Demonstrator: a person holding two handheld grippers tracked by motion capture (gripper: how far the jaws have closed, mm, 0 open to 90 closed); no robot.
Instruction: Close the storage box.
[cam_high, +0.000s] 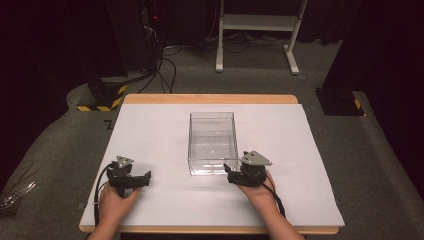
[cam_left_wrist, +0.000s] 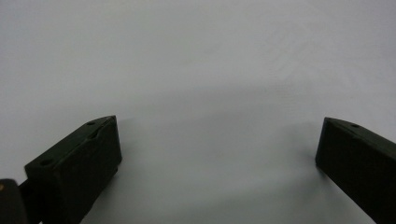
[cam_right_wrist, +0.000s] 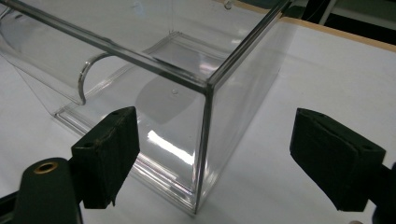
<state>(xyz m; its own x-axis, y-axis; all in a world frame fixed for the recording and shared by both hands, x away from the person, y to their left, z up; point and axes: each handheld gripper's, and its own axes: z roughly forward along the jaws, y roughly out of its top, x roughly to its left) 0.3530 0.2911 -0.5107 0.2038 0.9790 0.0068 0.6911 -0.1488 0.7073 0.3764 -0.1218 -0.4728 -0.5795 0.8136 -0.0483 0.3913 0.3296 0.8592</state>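
Overhead, both released hand-held grippers (cam_high: 146, 178) (cam_high: 229, 172) rest on the white table (cam_high: 280, 150) beside a clear box (cam_high: 212, 142), grey carpet (cam_high: 60, 145) around.

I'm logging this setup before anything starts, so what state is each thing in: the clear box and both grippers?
Clear box: upright on the white table top, open at the top, nothing inside.
Left gripper: jaws wide open, nothing between them, over bare table.
Right gripper: jaws wide open, set around the box's near corner, not clamped.
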